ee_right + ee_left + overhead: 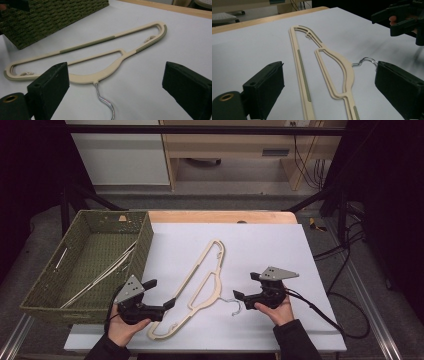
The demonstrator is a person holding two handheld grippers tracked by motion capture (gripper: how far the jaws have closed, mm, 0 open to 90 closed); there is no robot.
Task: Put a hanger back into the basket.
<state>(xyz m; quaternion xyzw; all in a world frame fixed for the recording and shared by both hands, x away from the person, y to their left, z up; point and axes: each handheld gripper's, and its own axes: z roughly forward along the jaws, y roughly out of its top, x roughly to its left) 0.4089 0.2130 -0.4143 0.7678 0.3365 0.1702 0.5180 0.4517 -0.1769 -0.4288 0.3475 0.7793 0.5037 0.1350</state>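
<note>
Hanger point(200, 280) lies flat on the bench point(280, 250) between the gaping, empty left tongs point(161, 295) and right tongs point(246, 286). Probably light, stiff, slick plastic; best pinched across its thick neck beside the hook point(234, 306).

My tabletop point(270, 245): white sheet over a wooden board, with a strip of bare wood showing along the far edge. Lying directly on it:
- one cream plastic hanger point(200, 285) with olive grip strips and a metal hook point(235, 306), flat, running from the near edge, left of middle, up toward the middle of the sheet, hook toward the right edge;
- one green woven basket point(145, 240), overhanging the left edge, near the far left corner.
</note>
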